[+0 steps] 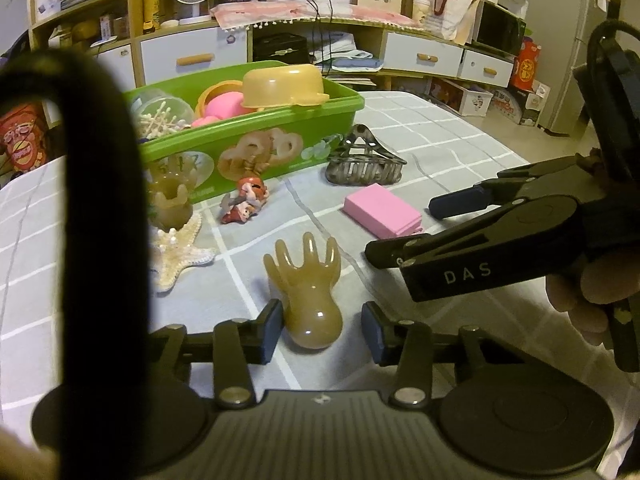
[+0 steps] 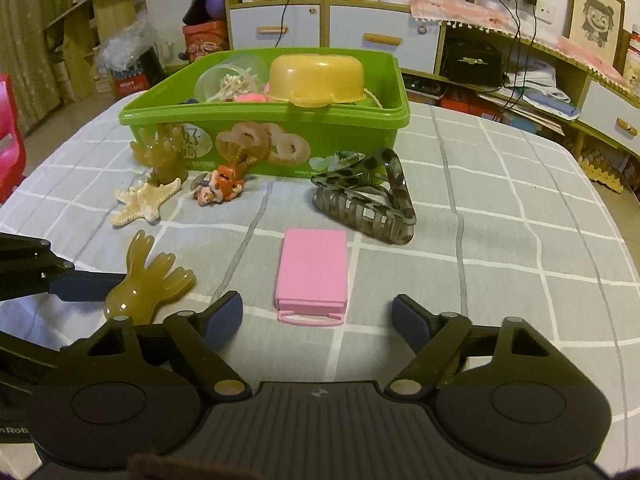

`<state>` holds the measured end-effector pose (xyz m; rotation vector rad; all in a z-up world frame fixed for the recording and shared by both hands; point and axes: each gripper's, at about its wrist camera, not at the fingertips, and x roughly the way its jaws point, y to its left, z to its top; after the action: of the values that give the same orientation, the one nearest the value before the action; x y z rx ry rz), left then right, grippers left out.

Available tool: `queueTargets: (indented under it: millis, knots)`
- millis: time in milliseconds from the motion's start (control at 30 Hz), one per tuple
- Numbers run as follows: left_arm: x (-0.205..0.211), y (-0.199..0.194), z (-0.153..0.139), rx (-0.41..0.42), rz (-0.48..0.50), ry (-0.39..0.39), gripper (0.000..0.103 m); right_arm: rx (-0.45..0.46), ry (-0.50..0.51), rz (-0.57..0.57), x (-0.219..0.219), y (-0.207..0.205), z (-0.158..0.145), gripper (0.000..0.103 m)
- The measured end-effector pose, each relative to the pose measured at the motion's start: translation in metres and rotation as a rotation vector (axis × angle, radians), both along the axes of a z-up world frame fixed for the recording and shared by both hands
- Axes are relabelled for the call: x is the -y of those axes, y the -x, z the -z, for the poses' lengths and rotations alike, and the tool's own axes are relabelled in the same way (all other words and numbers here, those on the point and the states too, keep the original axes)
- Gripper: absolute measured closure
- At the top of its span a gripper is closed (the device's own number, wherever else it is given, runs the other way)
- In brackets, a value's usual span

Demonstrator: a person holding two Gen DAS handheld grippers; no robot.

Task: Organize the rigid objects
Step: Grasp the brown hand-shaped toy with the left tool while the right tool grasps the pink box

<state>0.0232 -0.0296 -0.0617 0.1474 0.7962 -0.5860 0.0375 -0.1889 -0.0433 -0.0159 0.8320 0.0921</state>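
A green bin (image 1: 280,136) (image 2: 256,128) holds a yellow bowl (image 1: 284,84) (image 2: 316,76), a cotton-swab tub and a pink item. On the checked cloth lie an amber hand-shaped piece (image 1: 312,300) (image 2: 148,284), a pink box (image 1: 382,210) (image 2: 314,270), a dark hair claw (image 1: 364,160) (image 2: 366,196), a figurine (image 1: 246,200) (image 2: 218,188), a starfish (image 1: 176,256) (image 2: 144,200) and a second amber hand (image 1: 170,200) (image 2: 162,156). My left gripper (image 1: 322,332) is open, its jaws either side of the amber hand's base. My right gripper (image 2: 318,316) is open just before the pink box.
The right gripper (image 1: 404,228) shows in the left view beside the pink box. The left gripper's finger (image 2: 84,284) shows at the left of the right view. Shelves, drawers and boxes stand behind the table. A red chair (image 2: 8,136) is at the left.
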Motion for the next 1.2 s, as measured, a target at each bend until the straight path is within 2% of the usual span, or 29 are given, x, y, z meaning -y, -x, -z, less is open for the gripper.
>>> queueTargets:
  millis: [233, 500, 700, 1200]
  knots:
    - [-0.002, -0.002, -0.002, 0.006, -0.022, 0.009, 0.089, 0.006, -0.005, 0.006, 0.0, -0.004, -0.001, 0.032]
    - [-0.006, -0.006, -0.005, -0.005, -0.041, 0.012, 0.096, 0.01, -0.019, 0.006, -0.001, -0.007, -0.003, 0.047]
    - [-0.007, -0.007, -0.006, -0.002, -0.053, 0.007, 0.096, 0.011, -0.018, 0.001, -0.002, -0.008, -0.005, 0.06]
    - [-0.024, -0.021, -0.03, 0.03, -0.136, 0.058, 0.096, 0.054, -0.083, -0.004, -0.003, -0.009, -0.027, 0.061]
